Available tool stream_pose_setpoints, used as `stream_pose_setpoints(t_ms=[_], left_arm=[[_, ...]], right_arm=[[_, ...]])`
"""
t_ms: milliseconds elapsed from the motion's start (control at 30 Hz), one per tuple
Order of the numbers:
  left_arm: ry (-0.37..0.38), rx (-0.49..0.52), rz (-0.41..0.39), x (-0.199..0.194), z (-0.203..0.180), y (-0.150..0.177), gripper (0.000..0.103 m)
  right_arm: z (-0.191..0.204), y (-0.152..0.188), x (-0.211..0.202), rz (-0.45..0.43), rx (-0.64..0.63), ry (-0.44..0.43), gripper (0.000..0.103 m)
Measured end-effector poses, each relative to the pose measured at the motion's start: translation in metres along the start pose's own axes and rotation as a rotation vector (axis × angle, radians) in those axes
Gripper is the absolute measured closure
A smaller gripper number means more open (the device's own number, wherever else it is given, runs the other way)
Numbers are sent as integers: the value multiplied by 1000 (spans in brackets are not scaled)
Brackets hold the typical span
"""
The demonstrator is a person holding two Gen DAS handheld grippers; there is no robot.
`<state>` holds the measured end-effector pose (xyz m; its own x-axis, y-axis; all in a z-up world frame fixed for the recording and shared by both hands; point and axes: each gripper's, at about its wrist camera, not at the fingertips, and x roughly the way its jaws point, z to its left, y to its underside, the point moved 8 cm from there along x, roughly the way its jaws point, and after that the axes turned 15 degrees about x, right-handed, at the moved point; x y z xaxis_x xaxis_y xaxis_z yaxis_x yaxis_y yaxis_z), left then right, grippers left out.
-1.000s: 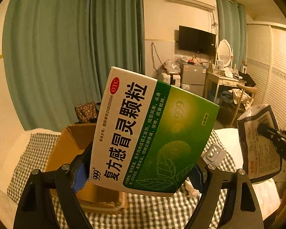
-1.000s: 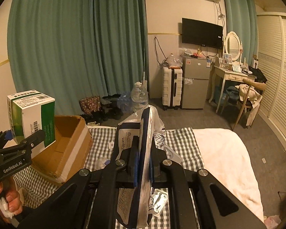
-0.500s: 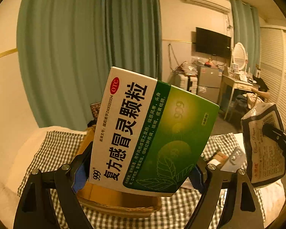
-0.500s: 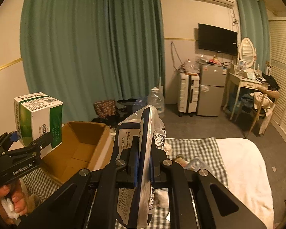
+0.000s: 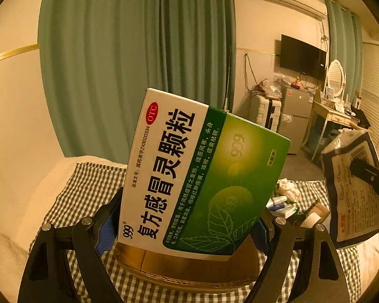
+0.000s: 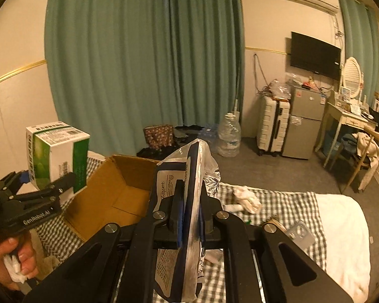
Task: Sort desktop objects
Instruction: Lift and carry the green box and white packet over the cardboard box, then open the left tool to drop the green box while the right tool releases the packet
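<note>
Both hands have swung across toward the cardboard box (image 6: 118, 189) over the last second; its open mouth now sits nearer in both views. Left tongs (image 5: 184, 229) stand wide, clamped on the green medicine carton (image 5: 202, 171), held just above the box's near wall. Right tongs (image 6: 189, 217) are pinched nearly closed on the tissue packet (image 6: 187, 202), over the checked cloth (image 6: 285, 202) beside the box. Drop-off looks close.

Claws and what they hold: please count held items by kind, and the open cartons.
Medicine box, in the left claw: 1
Tissue pack, in the right claw: 1
Open cardboard carton: 1
Total: 3
</note>
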<state>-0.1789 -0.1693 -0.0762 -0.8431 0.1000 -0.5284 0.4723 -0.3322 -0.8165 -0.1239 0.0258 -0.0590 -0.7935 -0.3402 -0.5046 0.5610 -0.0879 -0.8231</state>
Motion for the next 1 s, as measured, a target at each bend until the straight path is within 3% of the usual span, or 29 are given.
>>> stream_pose_setpoints(t_ms=[433,1000], left_arm=[[17,-1,74,37,25,18,17],[84,50,235,117,9,52,16]], right_arm=[[64,6,44,34,-39,-114,94],[73,41,145,176,-37,-118,94]])
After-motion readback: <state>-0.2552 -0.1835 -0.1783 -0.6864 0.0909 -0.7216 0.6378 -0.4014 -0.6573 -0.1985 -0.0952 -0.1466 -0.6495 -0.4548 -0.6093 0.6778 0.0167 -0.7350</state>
